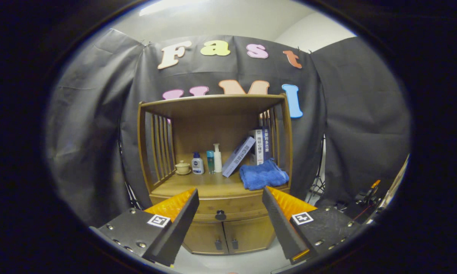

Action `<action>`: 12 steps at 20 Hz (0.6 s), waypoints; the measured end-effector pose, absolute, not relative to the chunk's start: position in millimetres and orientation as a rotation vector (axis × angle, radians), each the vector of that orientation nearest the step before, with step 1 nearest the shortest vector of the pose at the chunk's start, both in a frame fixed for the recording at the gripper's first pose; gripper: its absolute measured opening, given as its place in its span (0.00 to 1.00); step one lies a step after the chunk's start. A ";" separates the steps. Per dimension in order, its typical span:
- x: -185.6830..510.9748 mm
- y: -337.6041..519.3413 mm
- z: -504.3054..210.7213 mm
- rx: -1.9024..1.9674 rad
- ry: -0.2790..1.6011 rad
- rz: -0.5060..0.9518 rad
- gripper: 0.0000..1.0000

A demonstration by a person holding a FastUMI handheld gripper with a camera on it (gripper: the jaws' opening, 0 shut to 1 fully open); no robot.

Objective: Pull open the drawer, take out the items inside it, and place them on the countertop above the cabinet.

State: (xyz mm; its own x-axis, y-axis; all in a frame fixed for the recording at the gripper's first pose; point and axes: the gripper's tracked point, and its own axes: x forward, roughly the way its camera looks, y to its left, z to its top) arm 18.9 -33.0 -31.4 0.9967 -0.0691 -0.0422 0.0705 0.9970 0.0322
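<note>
A wooden cabinet (213, 114) stands ahead against the black cloth wall. Its drawer (232, 211) sits closed under the countertop (209, 184), with a dark round knob (220, 215) at its middle. My gripper (230, 194) is open, held back from the cabinet at some distance, with the knob showing in the gap between the fingers. Nothing is between the fingers. The drawer's contents are hidden.
On the countertop stand a small lidded cup (182, 167), three bottles (207, 162), leaning books (251, 150) and a folded blue towel (263, 175). Two lower cabinet doors (224, 236) sit under the drawer. Stands and gear (365, 198) are on the floor to the right.
</note>
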 end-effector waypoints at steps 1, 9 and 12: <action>27.2 -31.1 -38.7 0.037 0.045 -0.065 1.00; 116.1 -30.9 -117.7 0.010 0.075 -0.044 1.00; 143.7 -25.6 -158.2 0.011 0.131 -0.029 1.00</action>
